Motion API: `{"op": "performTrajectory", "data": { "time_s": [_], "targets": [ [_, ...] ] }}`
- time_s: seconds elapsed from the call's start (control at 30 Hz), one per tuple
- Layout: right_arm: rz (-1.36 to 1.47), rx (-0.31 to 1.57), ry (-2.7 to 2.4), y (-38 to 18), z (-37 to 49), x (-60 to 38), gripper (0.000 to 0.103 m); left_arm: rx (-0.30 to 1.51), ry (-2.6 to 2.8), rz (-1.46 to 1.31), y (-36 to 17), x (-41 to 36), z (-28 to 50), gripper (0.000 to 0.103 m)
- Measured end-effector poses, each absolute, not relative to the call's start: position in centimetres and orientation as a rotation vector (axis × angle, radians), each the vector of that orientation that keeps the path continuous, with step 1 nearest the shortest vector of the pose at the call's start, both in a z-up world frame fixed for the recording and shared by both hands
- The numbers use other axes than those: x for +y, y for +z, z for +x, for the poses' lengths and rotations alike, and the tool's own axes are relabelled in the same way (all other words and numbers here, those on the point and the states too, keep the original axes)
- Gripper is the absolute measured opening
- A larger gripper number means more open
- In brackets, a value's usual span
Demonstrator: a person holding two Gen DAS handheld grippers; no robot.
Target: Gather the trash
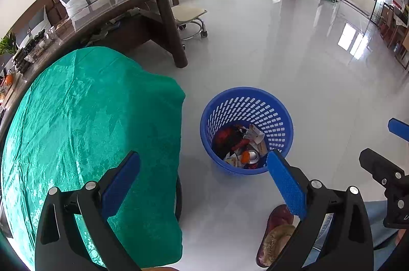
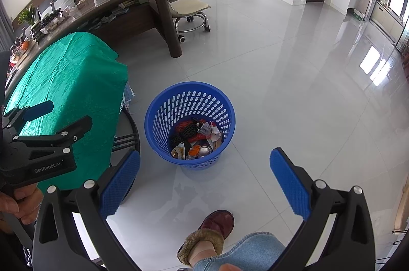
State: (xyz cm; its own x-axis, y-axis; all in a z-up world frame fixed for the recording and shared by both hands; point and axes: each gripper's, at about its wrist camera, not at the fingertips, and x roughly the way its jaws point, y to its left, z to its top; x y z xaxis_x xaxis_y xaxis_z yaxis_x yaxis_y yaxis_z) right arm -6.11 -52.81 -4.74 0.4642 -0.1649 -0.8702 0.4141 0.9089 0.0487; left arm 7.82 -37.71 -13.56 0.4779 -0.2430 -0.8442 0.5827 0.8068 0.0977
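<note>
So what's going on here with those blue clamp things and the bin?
A person is collecting trash with two handheld grippers. The left gripper and right gripper are both open and empty, held above the floor. The blue perforated plastic basket beside the green-clothed table already holds wrappers and a can.

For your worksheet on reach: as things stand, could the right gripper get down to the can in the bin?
Probably yes: the right gripper is open and empty, the bin has no lid, and the can lies exposed on top.

Black tool (image 2: 204, 173), blue textured pads (image 2: 290, 188)
</note>
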Motion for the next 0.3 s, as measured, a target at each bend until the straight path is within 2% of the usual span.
{"op": "performTrajectory", "data": {
  "time_s": [0.3],
  "targets": [
    [0.278, 1.045, -0.39, -5.09, -5.85, -53.63, 0.098, 0.974, -0.558, 0.402, -13.44, -37.89, 7.57, 0.098]
  ]
}}
